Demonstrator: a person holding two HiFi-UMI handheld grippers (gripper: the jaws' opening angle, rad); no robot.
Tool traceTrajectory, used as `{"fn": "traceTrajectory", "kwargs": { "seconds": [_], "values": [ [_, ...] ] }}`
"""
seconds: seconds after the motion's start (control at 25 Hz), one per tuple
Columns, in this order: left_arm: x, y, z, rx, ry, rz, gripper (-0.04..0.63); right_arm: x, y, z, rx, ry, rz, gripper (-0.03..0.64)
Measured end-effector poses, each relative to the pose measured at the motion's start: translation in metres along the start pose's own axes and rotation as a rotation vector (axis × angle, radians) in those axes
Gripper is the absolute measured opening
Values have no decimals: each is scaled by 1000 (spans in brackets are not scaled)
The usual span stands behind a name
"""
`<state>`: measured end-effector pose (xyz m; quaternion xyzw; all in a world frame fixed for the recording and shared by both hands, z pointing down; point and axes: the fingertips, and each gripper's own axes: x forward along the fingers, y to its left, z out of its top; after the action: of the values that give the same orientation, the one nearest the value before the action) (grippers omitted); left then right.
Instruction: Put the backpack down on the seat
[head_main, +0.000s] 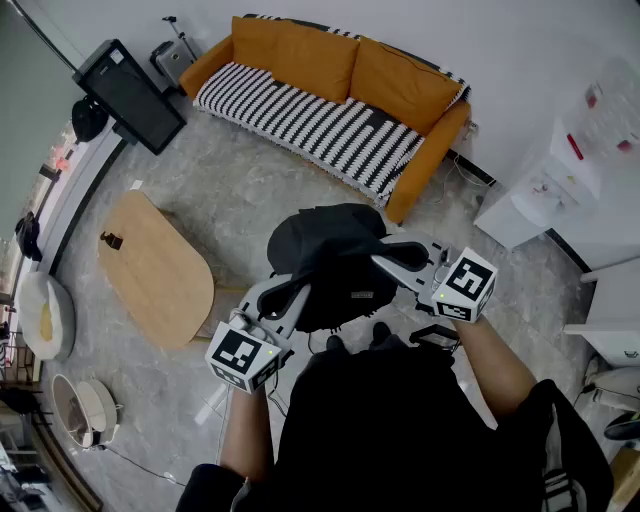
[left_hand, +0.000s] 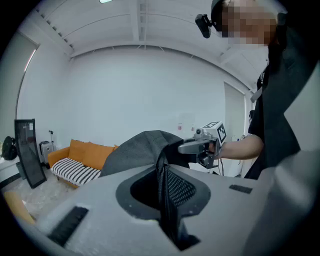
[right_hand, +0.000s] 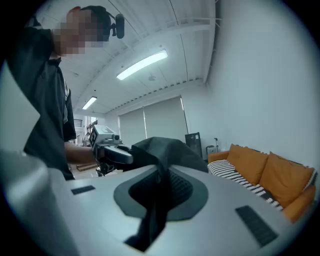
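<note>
1. Left gripper view: the left gripper (left_hand: 162, 172) is clamped tight on a strap (left_hand: 170, 220) of the black fabric backpack (left_hand: 140, 150).
2. Right gripper view: the right gripper (right_hand: 162, 172) pinches another strap (right_hand: 150, 225) the same way.
3. The backpack hangs between them above the floor, well apart from the orange sofa (head_main: 300, 55) and its striped seat.

backpack (head_main: 325, 250) before sofa (head_main: 330, 110), table (head_main: 155, 270) left of both
</note>
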<state>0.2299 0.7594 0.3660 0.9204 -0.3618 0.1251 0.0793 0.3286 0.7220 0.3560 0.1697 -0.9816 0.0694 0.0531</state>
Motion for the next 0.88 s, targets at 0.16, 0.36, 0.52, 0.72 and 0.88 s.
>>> {"fn": "traceTrajectory", "kwargs": {
  "seconds": [0.16,0.36,0.52,0.72,0.88],
  "values": [
    [-5,-5,2,-6,0,4,40,-5,8,3,5,-7,5,38],
    [-6,-18,0,-14,-3,14,40,-15,14,1,4,-18,13,38],
    [1,-27,-2,-19,-3,16,41,-26,13,-2,12,-22,9,38],
    [-3,-19,4,-41,-8,23,41,-18,10,6,-11,-14,6,38],
    [5,-37,1,-44,-11,34,41,-35,11,2,-19,-26,22,38]
  ]
}}
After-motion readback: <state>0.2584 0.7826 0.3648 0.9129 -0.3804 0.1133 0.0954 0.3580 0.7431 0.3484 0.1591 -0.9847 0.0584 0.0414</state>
